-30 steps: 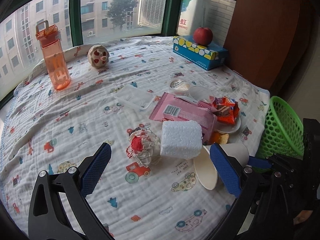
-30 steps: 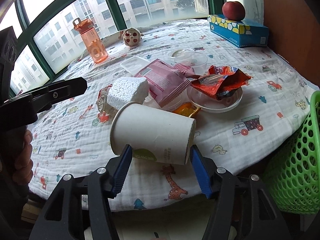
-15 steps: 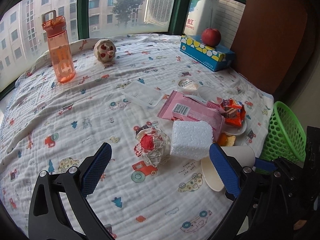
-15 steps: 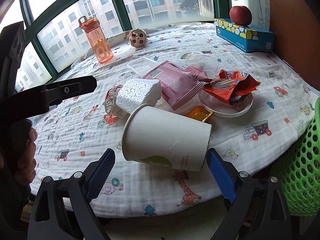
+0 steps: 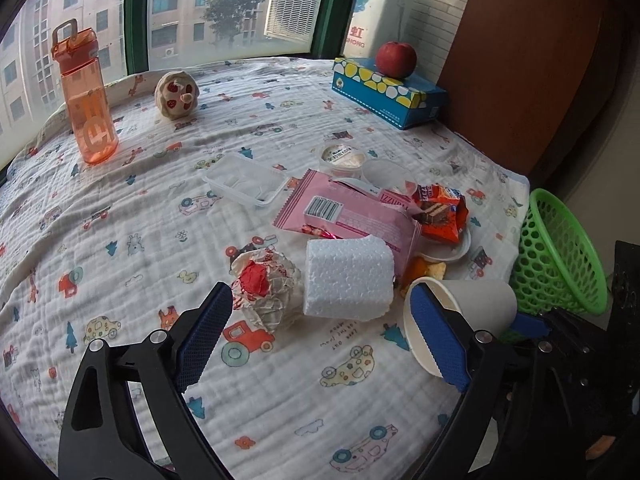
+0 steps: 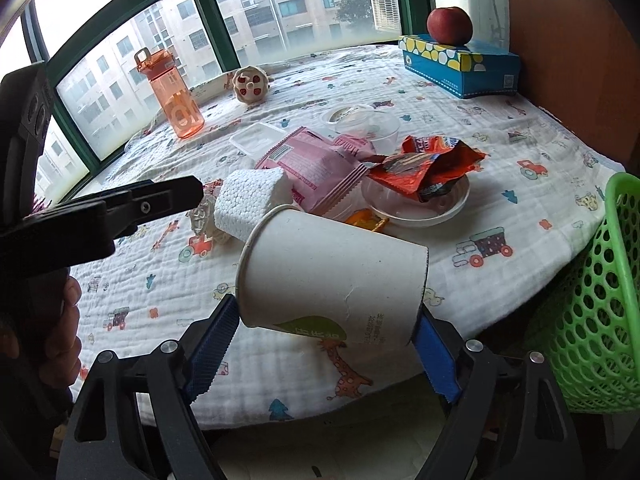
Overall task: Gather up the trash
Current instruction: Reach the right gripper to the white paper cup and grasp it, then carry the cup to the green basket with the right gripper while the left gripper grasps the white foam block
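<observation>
**Now: paper cup sitting between the right gripper's pads at the table edge**

Starting with the left wrist view: the left gripper (image 5: 320, 328) is hovering over the cartoon-print tablecloth (image 5: 132, 208) with its jaws spread wide and nothing between them. Just beyond its blue pads, a crumpled paper ball (image 5: 266, 288) with a red patch is lying right against a white foam block (image 5: 346, 278). Behind those, a pink wrapper (image 5: 348, 216) and a red snack bag (image 5: 440, 216) are piling over a clear plastic dish (image 5: 448, 254), with orange scraps (image 5: 426, 270) just beside it. The paper cup (image 5: 472, 304) is lying on its side at the table's near edge, its mouth facing this camera, and the green basket (image 5: 560, 252) is standing off the table's right side. Farther back, an orange water bottle (image 5: 86, 96) is standing upright, and an apple (image 5: 396, 59) is resting on a blue tissue box (image 5: 388, 92).

Over to the right wrist view: the right gripper (image 6: 324, 344) is framing the paper cup (image 6: 332, 272), one pad at the rim, the other at the base. Both pads are looking to be touching it, though whether they are squeezing, I cannot tell. The cup is sitting tilted, sideways, above the cloth's edge, with the green basket (image 6: 600, 300) near on the right. The left gripper (image 6: 120, 208) is reaching in from the left, over the table.
</observation>
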`<state>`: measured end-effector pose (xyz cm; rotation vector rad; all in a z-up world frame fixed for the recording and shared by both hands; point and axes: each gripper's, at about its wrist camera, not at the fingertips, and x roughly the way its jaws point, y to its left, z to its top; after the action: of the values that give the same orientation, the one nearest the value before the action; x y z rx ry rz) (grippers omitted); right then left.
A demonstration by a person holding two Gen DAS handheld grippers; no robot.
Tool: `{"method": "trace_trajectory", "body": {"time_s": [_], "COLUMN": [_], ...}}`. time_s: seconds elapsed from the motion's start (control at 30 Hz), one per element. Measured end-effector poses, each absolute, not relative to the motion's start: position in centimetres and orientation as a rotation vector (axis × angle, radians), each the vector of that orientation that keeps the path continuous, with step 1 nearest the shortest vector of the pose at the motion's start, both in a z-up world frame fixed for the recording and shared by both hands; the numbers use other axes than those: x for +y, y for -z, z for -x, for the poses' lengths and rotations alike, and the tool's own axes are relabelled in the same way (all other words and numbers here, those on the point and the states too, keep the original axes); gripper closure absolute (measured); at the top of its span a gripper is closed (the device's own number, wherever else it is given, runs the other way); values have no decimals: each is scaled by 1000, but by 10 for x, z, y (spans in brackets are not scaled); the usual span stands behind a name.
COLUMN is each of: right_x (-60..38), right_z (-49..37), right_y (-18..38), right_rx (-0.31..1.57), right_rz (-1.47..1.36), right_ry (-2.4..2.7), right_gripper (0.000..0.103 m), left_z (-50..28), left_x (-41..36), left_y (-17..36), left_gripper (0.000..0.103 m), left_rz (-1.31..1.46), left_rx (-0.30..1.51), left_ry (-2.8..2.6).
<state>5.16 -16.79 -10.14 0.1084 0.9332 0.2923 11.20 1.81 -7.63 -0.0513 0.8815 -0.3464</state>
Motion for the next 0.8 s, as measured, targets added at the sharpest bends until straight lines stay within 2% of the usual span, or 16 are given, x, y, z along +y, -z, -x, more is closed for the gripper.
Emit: {"method": "trace_trajectory", "body": {"time_s": [0.2, 0.67, 0.73, 0.8], "right_x": [-200, -270, -280, -290], "right_z": [-38, -22, -20, -18], "right_y": [83, 57, 56, 56], "right_rx": [887, 799, 795, 792], "right_rz": [-134, -191, -195, -200], "right_ry": [-236, -86, -61, -38], "right_gripper": [23, 23, 23, 23], "left_z": [-115, -143, -143, -144], "left_x": [-1, -24, -24, -23], "left_y": [87, 104, 105, 105], "left_gripper": [23, 24, 28, 37], "left_rz": [38, -62, -59, -53], "left_rx": [907, 943, 942, 938], "left_ry": [383, 350, 347, 348]}}
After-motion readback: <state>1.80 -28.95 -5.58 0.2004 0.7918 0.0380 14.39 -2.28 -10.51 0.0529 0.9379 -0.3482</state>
